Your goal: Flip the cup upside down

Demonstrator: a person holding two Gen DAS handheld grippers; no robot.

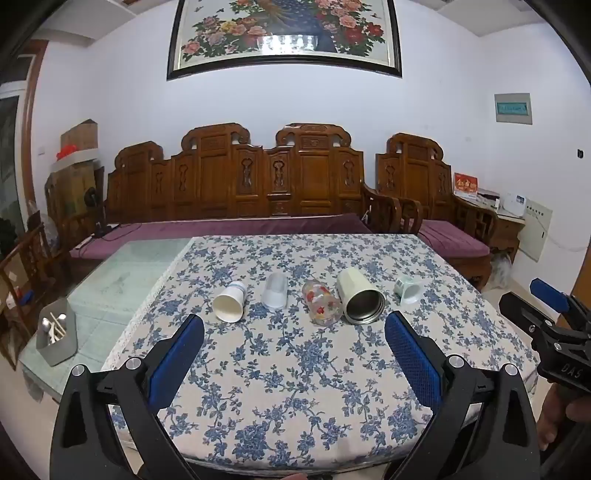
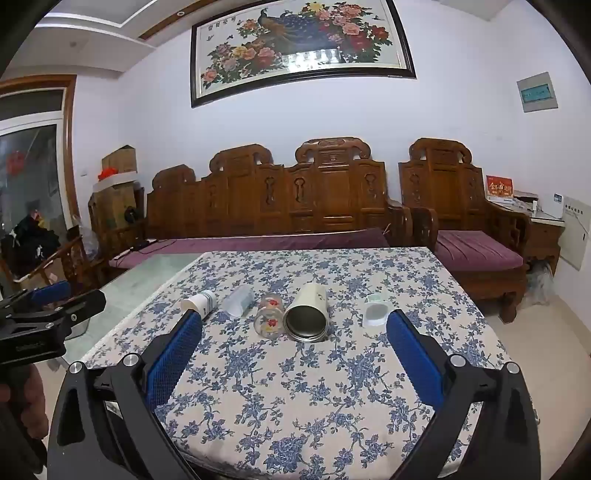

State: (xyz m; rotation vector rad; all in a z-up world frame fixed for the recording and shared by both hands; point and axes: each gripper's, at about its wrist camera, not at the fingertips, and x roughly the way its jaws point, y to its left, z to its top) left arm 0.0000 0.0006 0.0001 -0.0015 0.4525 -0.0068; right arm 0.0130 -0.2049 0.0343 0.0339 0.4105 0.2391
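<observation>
Cups lie in a row on the table, all tipped on their sides with their mouths facing this way. From left to right there is a white paper cup point(image 1: 229, 302), a clear plastic cup point(image 1: 275, 291), a glass with red flowers point(image 1: 322, 302), a big cream mug with a metal inside point(image 1: 360, 301), and a small pale green cup point(image 1: 407, 290).

No cup has been picked up yet, so I think this is the very start of the job. The left gripper point(image 1: 294, 325) hangs above the near part of the table with its blue fingers point(image 1: 177, 354) wide apart and nothing between them. The right gripper point(image 2: 294, 323) is the same: spread wide and holding nothing. Both are well back from the row.

Next, I think one gripper must go forward to one cup, pinch it by its round side, lift it, turn it so the mouth points down, and set it on the cloth. The task does not say which cup. The round cups could roll away if bumped, so a gentle touch would help.

The table has a cloth point(image 1: 295, 387) with blue flowers. To the left is bare green glass table top point(image 1: 122, 273) and a grey box of spoons point(image 1: 57, 338). Behind the table is a long carved wooden bench point(image 1: 236, 177) with a purple cushion, a matching chair, a white wall, and a big flower picture point(image 1: 284, 33).
</observation>
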